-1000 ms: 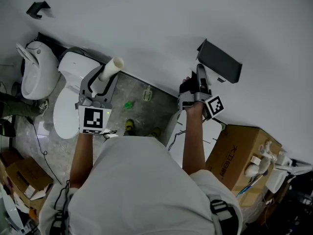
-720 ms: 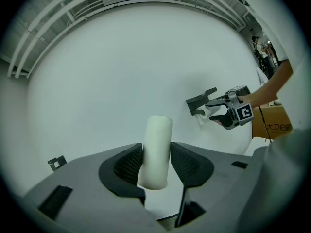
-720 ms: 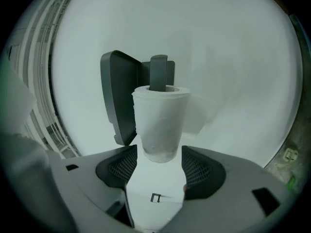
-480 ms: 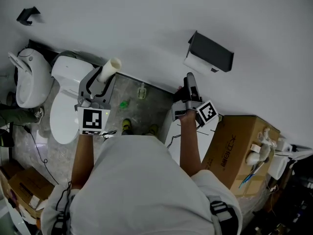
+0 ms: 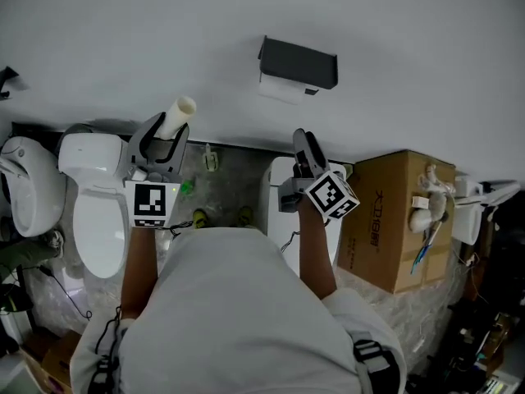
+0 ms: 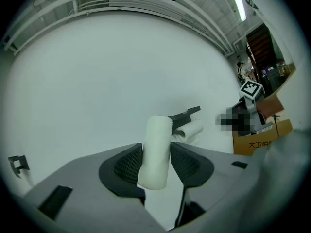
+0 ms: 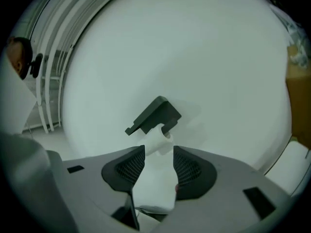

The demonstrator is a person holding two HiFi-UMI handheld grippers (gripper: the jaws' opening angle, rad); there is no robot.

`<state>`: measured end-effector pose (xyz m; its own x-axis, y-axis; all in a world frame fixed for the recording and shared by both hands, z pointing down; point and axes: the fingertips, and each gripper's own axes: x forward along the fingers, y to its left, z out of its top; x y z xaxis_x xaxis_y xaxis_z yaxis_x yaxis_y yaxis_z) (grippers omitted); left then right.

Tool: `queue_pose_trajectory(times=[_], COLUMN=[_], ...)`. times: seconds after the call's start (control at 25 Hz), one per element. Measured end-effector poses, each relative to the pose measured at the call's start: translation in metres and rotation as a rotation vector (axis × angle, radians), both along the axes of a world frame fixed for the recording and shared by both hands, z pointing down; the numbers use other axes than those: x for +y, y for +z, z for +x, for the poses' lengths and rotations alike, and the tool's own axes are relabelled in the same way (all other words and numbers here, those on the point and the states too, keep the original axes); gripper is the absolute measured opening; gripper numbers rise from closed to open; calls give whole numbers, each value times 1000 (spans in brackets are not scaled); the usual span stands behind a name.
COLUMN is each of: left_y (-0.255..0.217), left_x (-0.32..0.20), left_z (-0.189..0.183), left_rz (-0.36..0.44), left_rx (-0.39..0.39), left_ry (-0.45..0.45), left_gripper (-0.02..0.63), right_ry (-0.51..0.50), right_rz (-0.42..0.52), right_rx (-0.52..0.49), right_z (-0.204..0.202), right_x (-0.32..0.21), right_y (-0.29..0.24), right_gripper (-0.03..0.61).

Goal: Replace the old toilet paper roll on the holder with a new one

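Your left gripper (image 5: pixel 170 128) is clamped on a bare cardboard tube (image 5: pixel 182 109), just right of the toilet (image 5: pixel 94 220). Your right gripper (image 5: pixel 303 144) has jaws that have just been closing; they stand apart and grip nothing. The paper roll (image 5: pixel 281 89) sits on the black holder (image 5: pixel 300 60) on the far white wall (image 5: pixel 164 31). A cardboard box (image 5: pixel 394 220) stands on the grey floor (image 5: pixel 238 169) at right.

The black holder (image 5: pixel 299 60) hid most of its roll (image 5: pixel 281 91); the head view's nine o'clock edge cut a white bowl (image 5: pixel 18 187).

Left gripper (image 6: pixel 155 154) in firm grasp
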<state>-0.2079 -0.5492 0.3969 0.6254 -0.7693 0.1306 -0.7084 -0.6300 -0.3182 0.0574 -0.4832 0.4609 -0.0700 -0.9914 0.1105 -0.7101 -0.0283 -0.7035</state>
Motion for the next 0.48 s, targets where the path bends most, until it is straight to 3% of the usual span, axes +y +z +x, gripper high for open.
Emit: queue_pose_trajectory(times=[0.32,0.48], left_y=[-10,-19], left_x=[3,7], left_z=[40,53], left_rz=[-35,-62], left_rx=[122,197], left_ry=[95,124], left_gripper=[202,202], right_ry=[152,192], right_rz=[-41,-65], right_rx=[336,448], right_z=[35,45], right_x=[54,75], right_y=[-29,-38], right_gripper=[86,57])
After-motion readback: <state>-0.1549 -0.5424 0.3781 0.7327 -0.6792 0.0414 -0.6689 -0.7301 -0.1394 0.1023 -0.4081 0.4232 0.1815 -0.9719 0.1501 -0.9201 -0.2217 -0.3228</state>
